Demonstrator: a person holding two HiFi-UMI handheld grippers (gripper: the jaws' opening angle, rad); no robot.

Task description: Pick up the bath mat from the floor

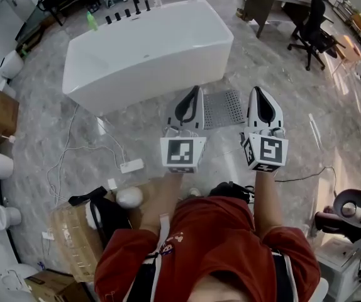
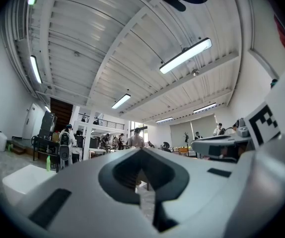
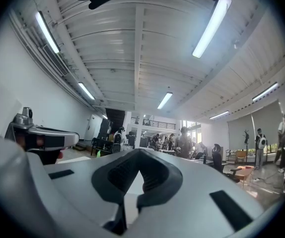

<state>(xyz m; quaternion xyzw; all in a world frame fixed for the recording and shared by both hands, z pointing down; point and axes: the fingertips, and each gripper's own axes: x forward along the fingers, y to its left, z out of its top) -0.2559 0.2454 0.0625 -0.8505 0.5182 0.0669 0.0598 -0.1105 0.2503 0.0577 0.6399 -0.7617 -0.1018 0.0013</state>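
The grey bath mat (image 1: 224,109) lay flat on the floor (image 1: 294,137), just at the near side of the white bathtub (image 1: 146,52). In the head view it showed between the two grippers. The left gripper (image 1: 194,95) and the right gripper (image 1: 258,95) were side by side, each with jaws closed together, holding nothing

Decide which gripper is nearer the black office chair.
Right. The right gripper sits below and left of the black office chair; the left gripper is farther left, past the grey bath mat.
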